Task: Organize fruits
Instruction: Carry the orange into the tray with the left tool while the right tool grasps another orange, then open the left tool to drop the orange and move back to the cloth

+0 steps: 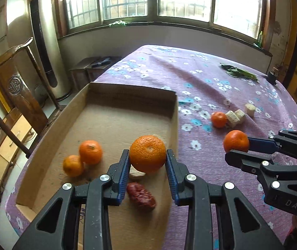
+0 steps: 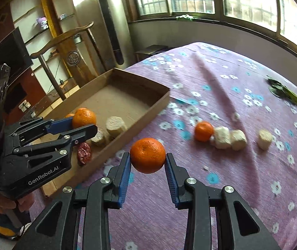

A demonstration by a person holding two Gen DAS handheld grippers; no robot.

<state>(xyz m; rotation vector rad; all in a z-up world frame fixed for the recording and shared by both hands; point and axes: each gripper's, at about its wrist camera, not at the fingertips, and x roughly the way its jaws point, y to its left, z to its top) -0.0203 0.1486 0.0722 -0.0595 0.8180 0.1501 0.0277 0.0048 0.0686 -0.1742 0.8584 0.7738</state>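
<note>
My left gripper [image 1: 147, 152] is shut on an orange [image 1: 147, 145] and holds it above the near right part of the cardboard box [image 1: 127, 87]. Two more oranges [image 1: 90, 152] [image 1: 73, 165] lie in the box at the left. My right gripper [image 2: 147, 156] is shut on another orange [image 2: 147, 150] above the purple cloth, just right of the box [image 2: 148, 83]. Each gripper also shows in the other's view: the right gripper [image 1: 238, 148], the left gripper [image 2: 85, 125]. One orange [image 2: 203, 131] rests on the cloth.
A red date [image 1: 141, 194] and pale cylinder pieces [image 2: 116, 126] lie in the box. More pale pieces [image 2: 238, 139] sit beside the loose orange. Green leaves [image 2: 286, 95] lie at the table's far right. A wooden chair [image 1: 19, 79] stands left of the table.
</note>
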